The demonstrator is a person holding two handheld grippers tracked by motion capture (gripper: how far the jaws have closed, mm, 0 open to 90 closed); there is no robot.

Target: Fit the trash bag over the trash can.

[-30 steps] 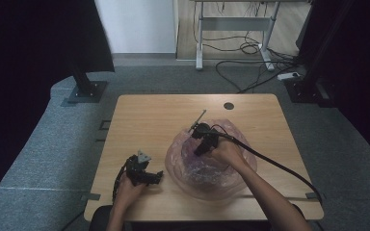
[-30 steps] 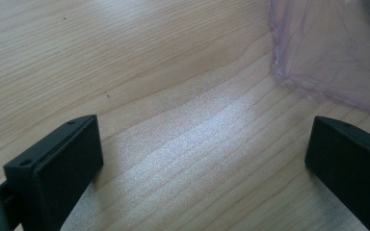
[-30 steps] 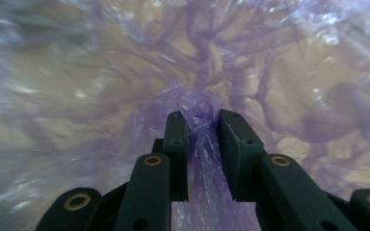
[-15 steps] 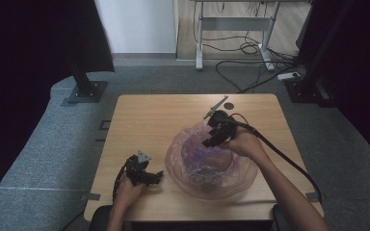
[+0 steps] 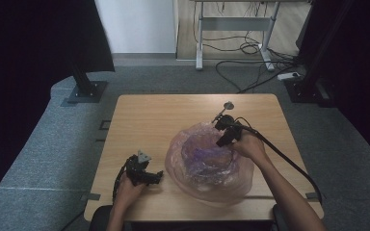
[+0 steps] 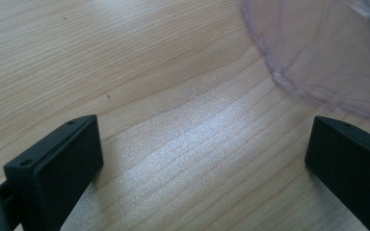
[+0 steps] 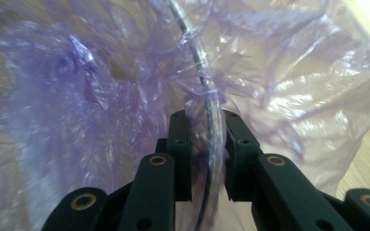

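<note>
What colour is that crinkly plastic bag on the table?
The plastic bag is see-through with a pale purple tint, clearest in the right gripper view.

The crumpled purple plastic bag (image 5: 207, 156) is spreading over the right-centre of the bench (image 5: 144, 120), blocking low passage there. The right hand-held gripper (image 5: 221, 139) is sitting at the bag's far right edge with its jaws pinched together on a fold of plastic. The left hand-held gripper (image 5: 147, 175) is resting near the front edge, jaws spread wide over bare wood, with the bag's rim lying just beside it. The bench's left and far parts are lying open.
</note>
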